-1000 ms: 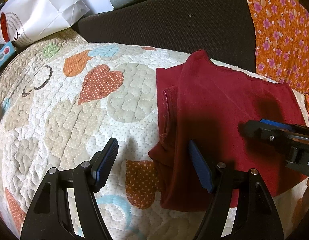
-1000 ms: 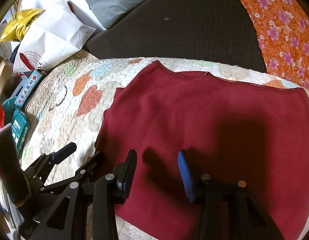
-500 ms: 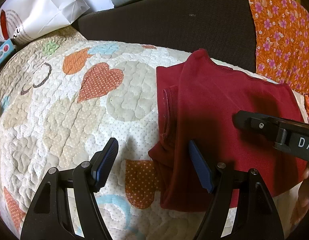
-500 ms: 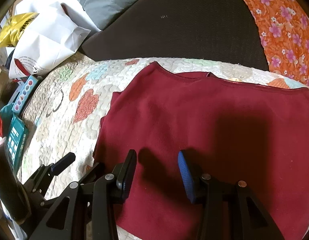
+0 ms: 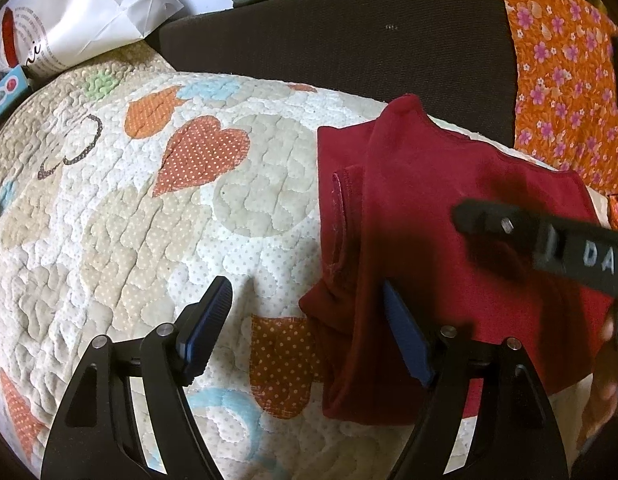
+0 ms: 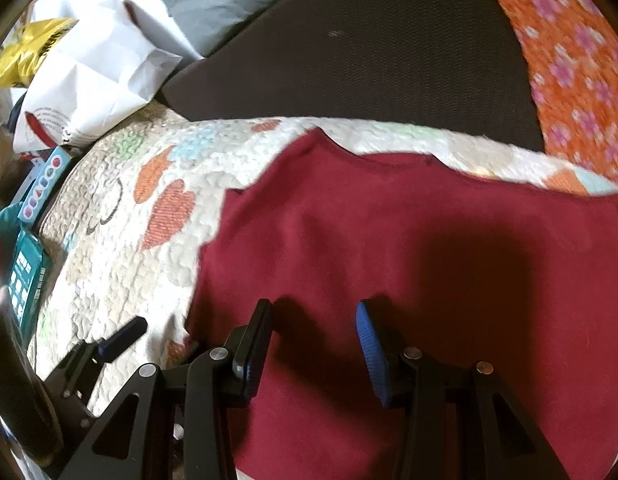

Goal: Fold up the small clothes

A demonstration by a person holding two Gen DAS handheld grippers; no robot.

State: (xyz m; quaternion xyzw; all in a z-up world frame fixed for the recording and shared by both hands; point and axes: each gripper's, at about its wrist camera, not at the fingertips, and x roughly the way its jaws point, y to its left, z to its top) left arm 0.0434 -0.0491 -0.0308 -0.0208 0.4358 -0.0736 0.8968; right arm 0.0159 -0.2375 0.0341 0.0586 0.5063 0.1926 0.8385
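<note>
A dark red small shirt (image 5: 429, 216) lies folded on the heart-patterned quilt (image 5: 149, 220), its left side turned over with a sleeve hem showing. It fills most of the right wrist view (image 6: 389, 240). My left gripper (image 5: 305, 332) is open and empty, straddling the shirt's left folded edge low over the quilt. My right gripper (image 6: 313, 336) is open and empty above the shirt's near part; its body (image 5: 549, 240) shows at the right of the left wrist view. The left gripper's fingertip (image 6: 121, 338) shows at lower left of the right wrist view.
A dark brown cushion (image 5: 329, 36) lies behind the quilt, with an orange floral cloth (image 5: 565, 80) at the right. A white paper bag (image 6: 93, 76), a yellow bag (image 6: 29, 48) and teal boxes (image 6: 27, 276) sit at the left edge.
The right gripper has moved up and away over the shirt; in the left wrist view its body slid further left. The left gripper and the shirt have stayed put.
</note>
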